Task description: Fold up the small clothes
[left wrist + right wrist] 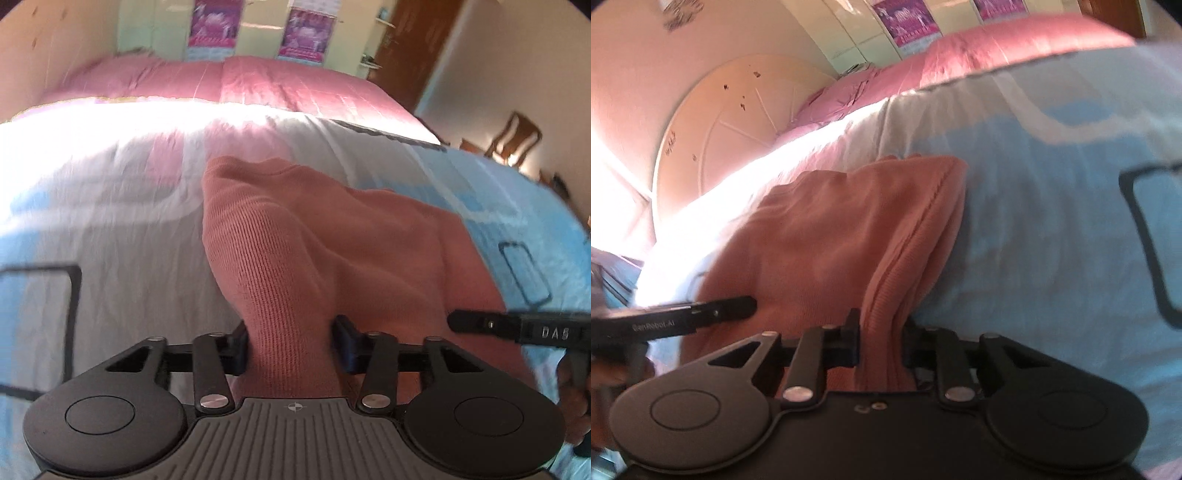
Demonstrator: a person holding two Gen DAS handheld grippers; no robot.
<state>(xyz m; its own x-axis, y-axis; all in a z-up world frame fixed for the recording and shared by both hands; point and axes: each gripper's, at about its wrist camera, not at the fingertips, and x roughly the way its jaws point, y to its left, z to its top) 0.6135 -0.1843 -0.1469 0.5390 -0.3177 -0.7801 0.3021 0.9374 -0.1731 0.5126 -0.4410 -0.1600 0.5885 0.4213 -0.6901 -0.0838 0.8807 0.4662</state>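
both tongs (pixel 291 350) gripping pink knit (pixel 295 229) (bedsheet beneath)

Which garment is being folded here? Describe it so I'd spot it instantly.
On the bed, over the pale blue and white sheet, lies a salmon-pink ribbed knit garment. It is the only loose clothing there, bunched between both grippers' fingers.

left gripper (pixel 291 345): black linkage arms are being shown with silver rivets, round black discs at the lower corners, and a grey ribbed plate bearing a small crosshair mark.
right gripper (pixel 881 345): matt black body and arms are being shown, silver rivets, two small screws at bottom centre.
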